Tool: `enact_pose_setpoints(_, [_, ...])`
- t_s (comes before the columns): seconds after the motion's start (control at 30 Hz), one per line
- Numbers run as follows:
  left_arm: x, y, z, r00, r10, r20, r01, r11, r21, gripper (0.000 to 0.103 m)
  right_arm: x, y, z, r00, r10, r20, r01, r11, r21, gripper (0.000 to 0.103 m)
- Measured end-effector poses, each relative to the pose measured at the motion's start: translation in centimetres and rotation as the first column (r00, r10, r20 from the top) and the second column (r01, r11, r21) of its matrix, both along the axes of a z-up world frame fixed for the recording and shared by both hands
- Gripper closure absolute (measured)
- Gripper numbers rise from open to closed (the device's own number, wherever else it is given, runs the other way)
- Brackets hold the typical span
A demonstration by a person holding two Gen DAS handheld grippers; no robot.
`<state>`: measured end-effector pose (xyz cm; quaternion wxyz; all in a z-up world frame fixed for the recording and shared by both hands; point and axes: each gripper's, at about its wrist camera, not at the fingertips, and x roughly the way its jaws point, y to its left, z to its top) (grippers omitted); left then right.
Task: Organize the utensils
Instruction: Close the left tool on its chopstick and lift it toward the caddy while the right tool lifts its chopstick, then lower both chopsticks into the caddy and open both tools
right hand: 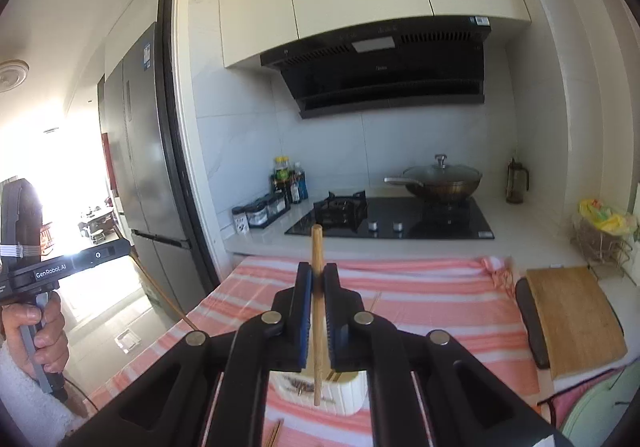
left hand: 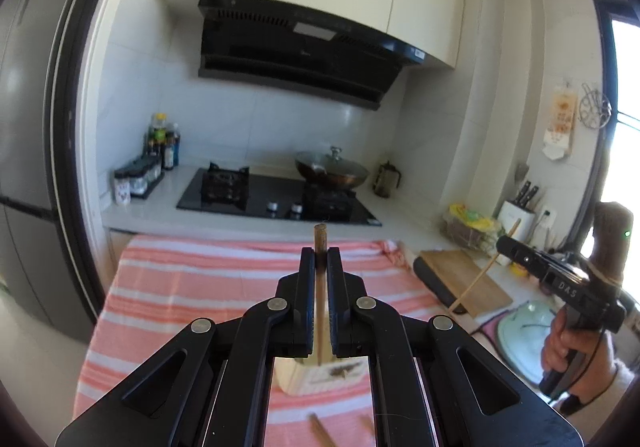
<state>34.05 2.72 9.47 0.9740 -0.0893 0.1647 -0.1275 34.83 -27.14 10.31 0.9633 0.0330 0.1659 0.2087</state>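
My left gripper [left hand: 321, 259] is shut on a brown wooden chopstick [left hand: 320, 287] held upright, its lower end over a white utensil holder [left hand: 316, 377] on the striped cloth. My right gripper [right hand: 317, 275] is shut on a lighter wooden chopstick [right hand: 318, 311], also upright, its tip above the same white holder [right hand: 336, 393]. The right gripper with its chopstick also shows in the left wrist view [left hand: 505, 243], and the left gripper in the right wrist view [right hand: 126, 245]. More chopsticks [left hand: 318, 429] lie on the cloth below the holder.
The orange-and-white striped cloth [left hand: 192, 287] covers the counter. Behind it are a black gas hob [left hand: 276, 195], a lidded wok [right hand: 442, 179] and spice jars [left hand: 136, 175]. A wooden cutting board [right hand: 572, 317] and a green lid [left hand: 528, 335] lie to the right; a fridge [right hand: 136, 151] stands left.
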Motion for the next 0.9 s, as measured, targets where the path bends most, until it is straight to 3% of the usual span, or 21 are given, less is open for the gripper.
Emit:
enact_pose_setpoints(0.13, [4.1,-1.5,-0.9,0.999,0.026,-0.033,-0.027,1.0,-0.004,0.099,2.6,1.7,0.2,0.997,-0.034,0.073,0.036,0.999,-0.02,0.097])
enact_pose_setpoints(0.23, [7.5,-2.6,-3.3,0.994,0.04,-0.104,-0.039,0.999,0.014,0.099,5.0,2.7,-1.8,0.998,-0.041,0.051,0.043,0.998,-0.036,0.097])
enact_pose_setpoints(0.37, [11.6,-3.6,-7.3,0.968,0.034,-0.248,-0.022,0.998,0.053,0.099,10.2,2.4,-6.4,0.985,-0.025,-0.17,0.027,1.0,0.008,0.097])
enact_pose_setpoints(0.5, [15.2,-4.8,-11.3,0.907,0.009,-0.421,0.033,0.995,0.094,0.099,15.7,2.3,-11.8,0.896,-0.045,-0.441,0.039,0.999,-0.023,0.097])
enact_pose_setpoints(0.6, [16.3,-5.2,-13.1,0.897,0.037,-0.441,0.025,0.991,0.134,0.099,17.9,2.2,-14.5,0.857,-0.059,-0.512,0.045,0.998,-0.041,0.096])
enact_pose_setpoints(0.73, [17.2,-4.7,-14.3,0.884,0.047,-0.464,-0.001,0.995,0.099,0.097,19.2,1.9,-15.7,0.858,-0.072,-0.508,0.071,0.997,-0.022,0.093])
enact_pose_setpoints(0.77, [17.1,-4.5,-14.5,0.884,0.05,-0.465,-0.007,0.995,0.095,0.093,19.2,1.8,-15.8,0.861,-0.072,-0.503,0.074,0.997,-0.017,0.091])
enact_pose_setpoints(0.8, [16.8,-4.2,-14.8,0.883,0.048,-0.467,-0.007,0.996,0.089,0.082,19.2,1.7,-15.9,0.863,-0.071,-0.5,0.075,0.997,-0.012,0.086])
enact_pose_setpoints(0.83, [16.5,-4.0,-15.0,0.883,0.048,-0.467,-0.009,0.996,0.085,0.073,18.9,1.5,-15.9,0.867,-0.07,-0.494,0.08,0.997,-0.002,0.07])
enact_pose_setpoints(0.87, [15.7,-3.6,-15.1,0.885,0.051,-0.462,-0.013,0.996,0.086,0.058,18.3,1.1,-15.8,0.873,-0.073,-0.482,0.089,0.996,0.01,0.058])
enact_pose_setpoints(0.9, [15.1,-3.2,-15.1,0.889,0.055,-0.454,-0.016,0.996,0.088,0.05,17.7,0.9,-15.6,0.883,-0.076,-0.464,0.096,0.995,0.02,0.056])
